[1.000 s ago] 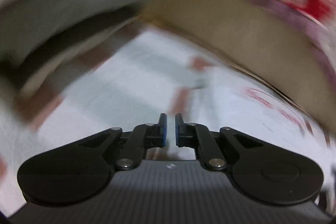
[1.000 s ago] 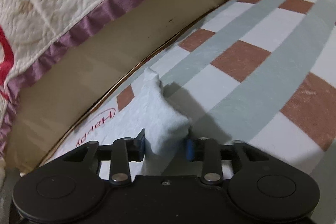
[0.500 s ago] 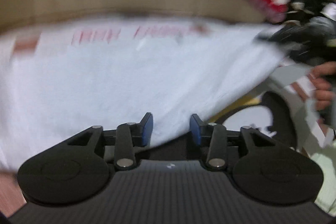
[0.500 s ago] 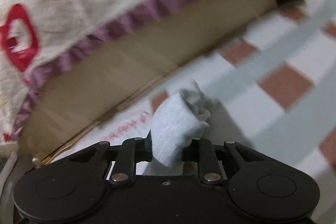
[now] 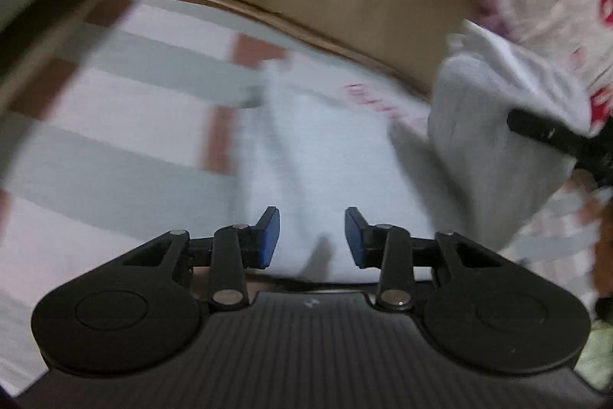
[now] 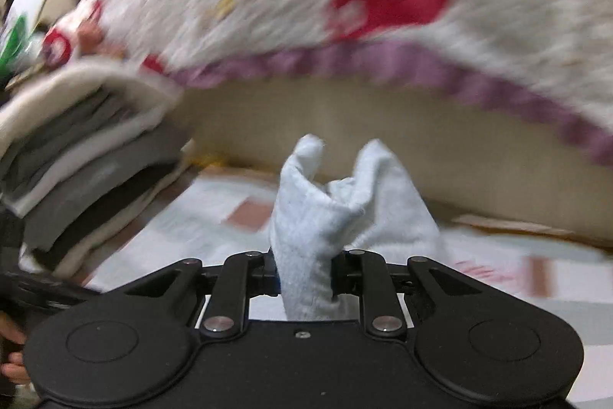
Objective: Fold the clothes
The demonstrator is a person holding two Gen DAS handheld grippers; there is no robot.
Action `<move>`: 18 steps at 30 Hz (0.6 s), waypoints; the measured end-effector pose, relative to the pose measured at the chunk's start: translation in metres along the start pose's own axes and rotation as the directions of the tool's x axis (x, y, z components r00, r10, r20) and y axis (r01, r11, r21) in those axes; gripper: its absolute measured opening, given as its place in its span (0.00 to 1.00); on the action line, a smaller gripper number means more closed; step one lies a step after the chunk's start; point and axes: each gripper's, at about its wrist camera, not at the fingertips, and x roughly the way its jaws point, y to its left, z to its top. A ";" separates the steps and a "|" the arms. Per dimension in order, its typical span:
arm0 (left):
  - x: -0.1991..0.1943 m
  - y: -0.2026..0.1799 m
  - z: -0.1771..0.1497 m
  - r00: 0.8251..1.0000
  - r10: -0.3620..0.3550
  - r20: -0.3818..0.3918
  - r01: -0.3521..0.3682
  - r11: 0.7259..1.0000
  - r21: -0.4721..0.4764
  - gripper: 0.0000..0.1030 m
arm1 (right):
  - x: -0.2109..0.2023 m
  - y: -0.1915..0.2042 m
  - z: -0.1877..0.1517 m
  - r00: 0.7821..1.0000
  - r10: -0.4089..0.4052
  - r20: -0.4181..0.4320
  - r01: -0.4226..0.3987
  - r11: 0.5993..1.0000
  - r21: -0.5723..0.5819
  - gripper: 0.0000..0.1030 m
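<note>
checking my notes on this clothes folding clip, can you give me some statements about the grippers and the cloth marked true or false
1. The right hand-held gripper is shut on the white cloth. True.
2. The left hand-held gripper grips the cloth too. False: it is open, nothing between its fingers.
3. A stack of folded clothes sits left of the right gripper. True.
4. The checked sheet is plain blue. False: it has white, grey and brown squares.

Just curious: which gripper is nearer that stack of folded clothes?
Left. The stack of folded clothes lies left of the right gripper, toward the left gripper.
</note>
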 end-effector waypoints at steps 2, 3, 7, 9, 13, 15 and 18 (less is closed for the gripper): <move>0.010 0.011 -0.008 1.000 0.017 0.001 -0.017 0.999 -0.029 0.34 | 0.031 0.031 -0.013 0.998 0.020 -0.057 -0.023 0.998 -0.050 0.22; 0.010 0.016 -0.009 1.000 0.018 0.004 -0.018 0.999 -0.045 0.36 | 0.041 0.039 -0.022 0.997 0.027 -0.076 -0.030 0.999 -0.042 0.22; 0.006 0.029 -0.010 1.000 0.002 0.027 0.001 0.996 -0.084 0.34 | 0.060 0.058 -0.045 0.997 0.024 -0.080 -0.022 1.000 0.022 0.22; 0.004 0.036 -0.010 0.999 -0.011 0.035 0.015 0.994 -0.107 0.34 | 0.054 0.063 -0.043 1.000 0.003 -0.023 -0.002 0.999 0.037 0.22; 0.001 0.046 -0.014 0.998 -0.058 0.030 0.062 0.986 -0.154 0.34 | 0.039 0.079 -0.035 0.995 0.006 0.101 -0.009 1.000 0.024 0.22; -0.005 0.043 -0.014 0.997 -0.055 0.046 0.060 0.988 -0.139 0.34 | 0.044 0.092 -0.033 0.997 0.035 0.069 -0.032 0.999 -0.042 0.22; -0.015 0.045 -0.009 0.993 -0.047 0.107 0.060 0.990 -0.124 0.37 | 0.084 0.110 -0.050 0.994 0.017 -0.109 -0.035 0.985 -0.169 0.29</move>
